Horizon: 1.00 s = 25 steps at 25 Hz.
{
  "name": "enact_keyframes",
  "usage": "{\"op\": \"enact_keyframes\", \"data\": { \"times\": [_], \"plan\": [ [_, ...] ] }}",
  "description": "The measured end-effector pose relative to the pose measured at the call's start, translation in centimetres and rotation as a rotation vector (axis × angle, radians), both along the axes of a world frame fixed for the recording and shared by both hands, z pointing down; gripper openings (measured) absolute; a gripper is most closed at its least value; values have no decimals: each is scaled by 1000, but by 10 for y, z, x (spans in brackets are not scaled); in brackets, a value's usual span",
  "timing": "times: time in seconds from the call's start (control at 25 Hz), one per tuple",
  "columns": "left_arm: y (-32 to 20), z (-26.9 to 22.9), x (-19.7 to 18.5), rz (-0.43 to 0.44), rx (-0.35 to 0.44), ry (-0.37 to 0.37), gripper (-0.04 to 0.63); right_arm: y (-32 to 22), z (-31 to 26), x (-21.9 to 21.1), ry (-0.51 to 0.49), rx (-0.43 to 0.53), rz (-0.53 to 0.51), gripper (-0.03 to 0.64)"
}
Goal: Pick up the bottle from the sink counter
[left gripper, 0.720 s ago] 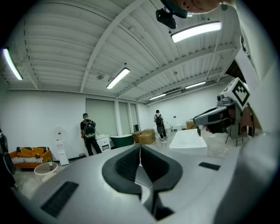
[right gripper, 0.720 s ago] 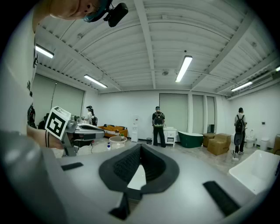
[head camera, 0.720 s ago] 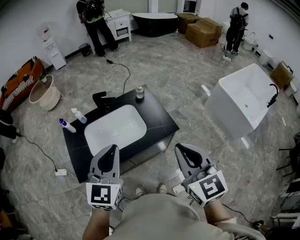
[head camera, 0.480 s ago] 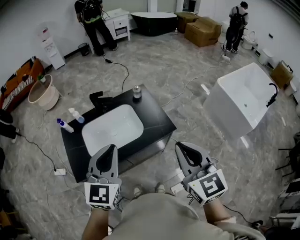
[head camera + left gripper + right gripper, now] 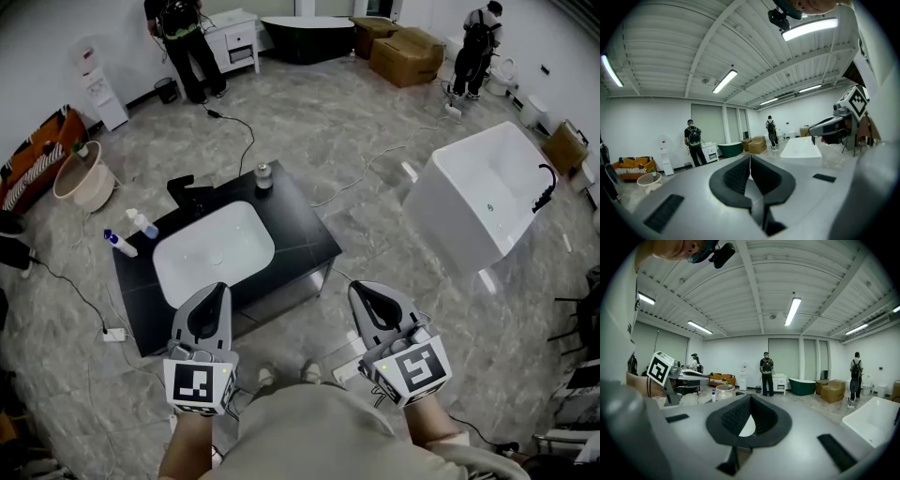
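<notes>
Since the earlier frames the sink counter (image 5: 314,246) has slid up and to the left in my head view, while both grippers hang low in frame as before. At the counter's left edge, beside the white basin (image 5: 214,253), stand a blue-capped bottle (image 5: 119,243) and a second bottle (image 5: 142,223). A small jar (image 5: 263,176) sits at the far corner, near the black faucet (image 5: 187,194). My left gripper (image 5: 221,292) shows over the counter's near edge. My right gripper (image 5: 361,295) is off its near right corner. Both are well apart from the bottles.

From the left gripper view, I see its jaws pressed together with nothing between them. The white bathtub (image 5: 801,149) lies beyond.

From the right gripper view, those jaws also meet at the tips and are empty. The blue-capped bottle shows small and upright to their left.
</notes>
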<state>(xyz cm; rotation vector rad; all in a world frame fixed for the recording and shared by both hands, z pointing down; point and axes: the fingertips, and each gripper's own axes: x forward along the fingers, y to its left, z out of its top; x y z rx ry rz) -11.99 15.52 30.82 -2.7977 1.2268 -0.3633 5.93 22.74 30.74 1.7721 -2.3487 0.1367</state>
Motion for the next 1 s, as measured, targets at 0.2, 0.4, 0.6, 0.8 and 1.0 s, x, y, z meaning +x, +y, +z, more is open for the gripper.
{"op": "enact_keyframes", "data": {
  "times": [0.2,0.4,0.6,0.8,1.0],
  "plan": [
    [9,3,17,-13,5,-2,9,9,14,19,-6,-19,-9,-3],
    [18,3,26,-15,2,-17,9,13,22,29,-24,-32,-12,-3],
    [18,4,33,-11,2,-32,9,11,27,34,-33,-32,-13,-3],
    [11,-1,43,1,19,-29,9,4,28,37,-34,-35,-15,-3],
    [0,1,49,11,16,-25,9,-9,29,38,-26,-38,-24,-3]
  ]
}}
